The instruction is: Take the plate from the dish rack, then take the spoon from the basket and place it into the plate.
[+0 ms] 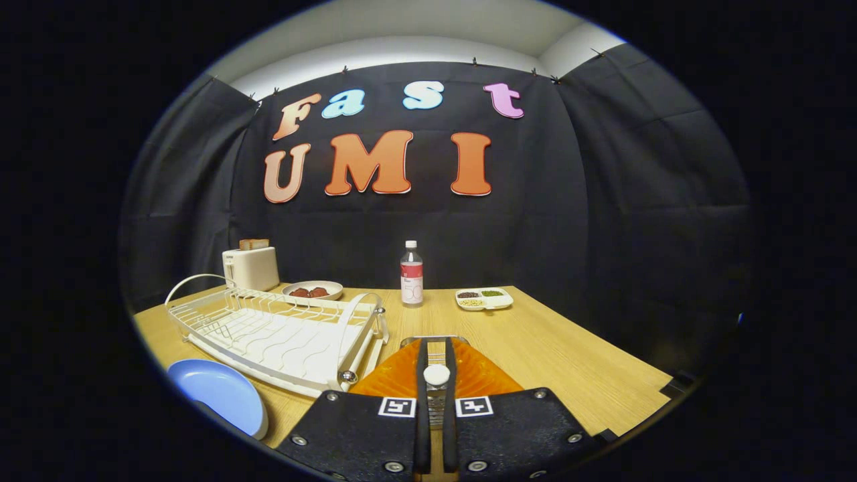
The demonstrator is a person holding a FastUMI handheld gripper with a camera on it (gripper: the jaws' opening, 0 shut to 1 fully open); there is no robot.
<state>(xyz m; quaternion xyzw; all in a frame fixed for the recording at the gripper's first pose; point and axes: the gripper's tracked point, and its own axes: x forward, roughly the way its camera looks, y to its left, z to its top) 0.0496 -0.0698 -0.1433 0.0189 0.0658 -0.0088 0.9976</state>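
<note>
Two fingers (424, 375) are pressed close together on a spoon (436, 375), whose white round end shows between them. Their gripper (436, 358) is clenched on that spoon. Under the fingers sits an orange basket (482, 378) with a metal rim. Left of the fingers lies a blue plate (221, 395) flat on the wooden table (562, 361), just in front of the white rack (268, 331). Beyond the rack are a toaster (251, 268) with bread in it and a bowl (313, 290) of red food. Farther back stand a bottle (411, 274) and a small tray (484, 298) of seeds.
</note>
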